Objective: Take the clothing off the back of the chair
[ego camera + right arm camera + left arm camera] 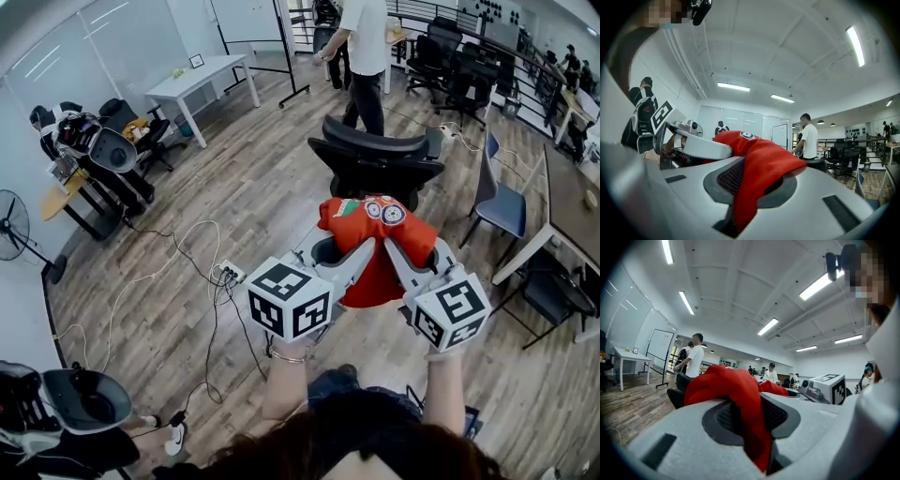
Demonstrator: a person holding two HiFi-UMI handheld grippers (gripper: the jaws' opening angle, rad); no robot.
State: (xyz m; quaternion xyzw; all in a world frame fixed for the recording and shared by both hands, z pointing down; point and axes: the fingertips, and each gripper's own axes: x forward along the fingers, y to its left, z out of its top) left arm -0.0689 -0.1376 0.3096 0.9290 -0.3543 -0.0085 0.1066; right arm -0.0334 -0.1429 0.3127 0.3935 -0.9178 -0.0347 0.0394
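Note:
A red garment [375, 246] with round badges hangs in the air between my two grippers. My left gripper [330, 251] is shut on its left edge, and red cloth runs through the pads [740, 416] in the left gripper view. My right gripper [419, 251] is shut on its right edge, with a fold of the garment [764, 164] clamped in the jaws. Both grippers point level, side by side. Just beyond the garment stands the black mesh office chair [375, 159], and nothing lies over its back.
A person in a white shirt [364, 47] stands behind the chair. A power strip with cables [230, 274] lies on the wood floor to the left. A blue chair [497, 202] and a desk [572, 202] are at the right, a white table [202, 80] at the far left.

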